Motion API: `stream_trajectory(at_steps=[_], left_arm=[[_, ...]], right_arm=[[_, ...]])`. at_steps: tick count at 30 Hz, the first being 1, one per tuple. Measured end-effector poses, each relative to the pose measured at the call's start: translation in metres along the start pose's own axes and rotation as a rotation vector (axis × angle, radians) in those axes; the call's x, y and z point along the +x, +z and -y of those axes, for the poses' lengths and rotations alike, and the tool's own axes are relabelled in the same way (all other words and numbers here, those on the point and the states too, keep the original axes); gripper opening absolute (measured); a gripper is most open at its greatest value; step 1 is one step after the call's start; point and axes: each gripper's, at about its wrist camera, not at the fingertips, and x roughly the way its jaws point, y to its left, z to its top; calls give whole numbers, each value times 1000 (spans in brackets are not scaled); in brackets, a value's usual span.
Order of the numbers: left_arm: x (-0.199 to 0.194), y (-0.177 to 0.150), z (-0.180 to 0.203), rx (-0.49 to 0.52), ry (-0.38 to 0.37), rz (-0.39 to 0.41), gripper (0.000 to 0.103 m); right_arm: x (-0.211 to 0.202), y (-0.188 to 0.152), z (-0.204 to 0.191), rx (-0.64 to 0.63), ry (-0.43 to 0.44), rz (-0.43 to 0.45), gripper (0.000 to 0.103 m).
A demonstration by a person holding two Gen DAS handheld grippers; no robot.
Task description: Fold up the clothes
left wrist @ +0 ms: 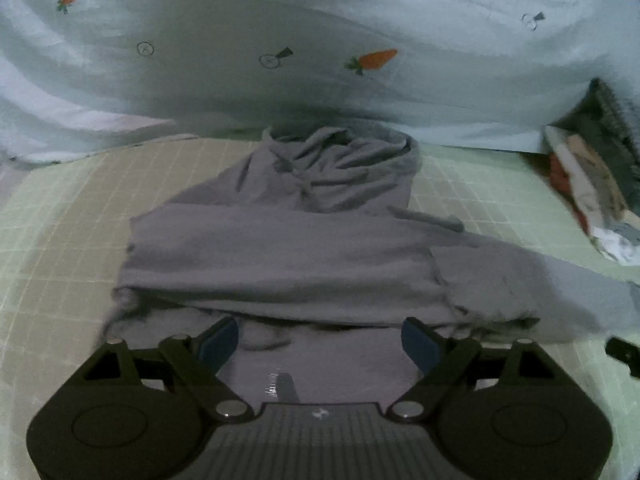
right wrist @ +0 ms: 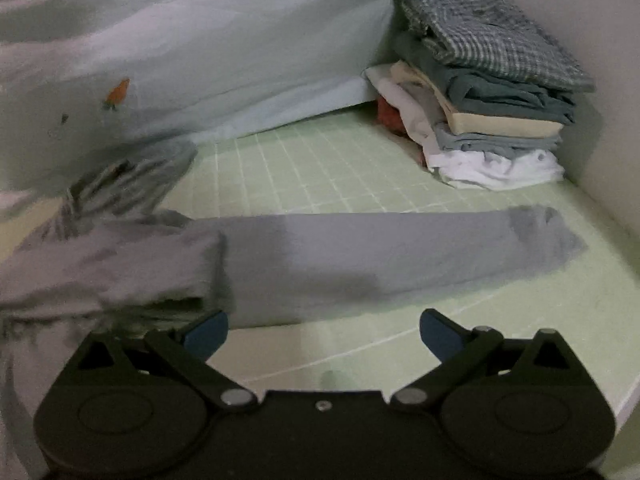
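While fingers gape, hoodie (left wrist: 280, 256) half-folded, sleeve (right wrist: 400, 252) outstretched

hoodie (left wrist: 288, 248) hem: hidden under left gripper (left wrist: 320, 340) body
sleeve (right wrist: 400, 256) shoulder end: blurred in right view
folded stack (left wrist: 592, 184): cut by left view's edge, smeared
dark object (left wrist: 622, 350): edge-cropped, can't tell what

One grey hoodie (left wrist: 280, 248) lies beside one stack of folded clothes (right wrist: 488, 92), between two hand-held grippers, left (left wrist: 320, 340) and right (right wrist: 323, 334); three carrot prints (left wrist: 374, 60) dot the sheet (left wrist: 440, 40).
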Motion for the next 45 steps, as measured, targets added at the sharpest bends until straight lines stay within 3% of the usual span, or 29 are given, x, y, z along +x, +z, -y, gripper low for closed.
stream_trajectory(at_steps=[3,11,19,23,27,31,37,45], left_arm=[[0,2,29,-18,-28,-1,89],[37,19,87,-10,2,-14,78],[90,23,99,-58,26,-134,75],[90,22,105,-20,9,-121,34],[89,22,110,22,-7,-102,15],[85,22,115,63,-15,-76,11],[53,41,91,108,18,26,10],[18,77,-4,83,124,131,10]], right_arm=[[10,11,26,14,-18,-35,103],[46,28,77,10,18,-64,103],[90,48,100,32,2,-118,103],[112,54,101,33,1,-150,103],[124,53,96,5,-9,-172,103],[124,48,93,-6,-27,-181,103],[109,36,85,-18,-55,-184,103],[87,29,57,-13,-94,-173,103]])
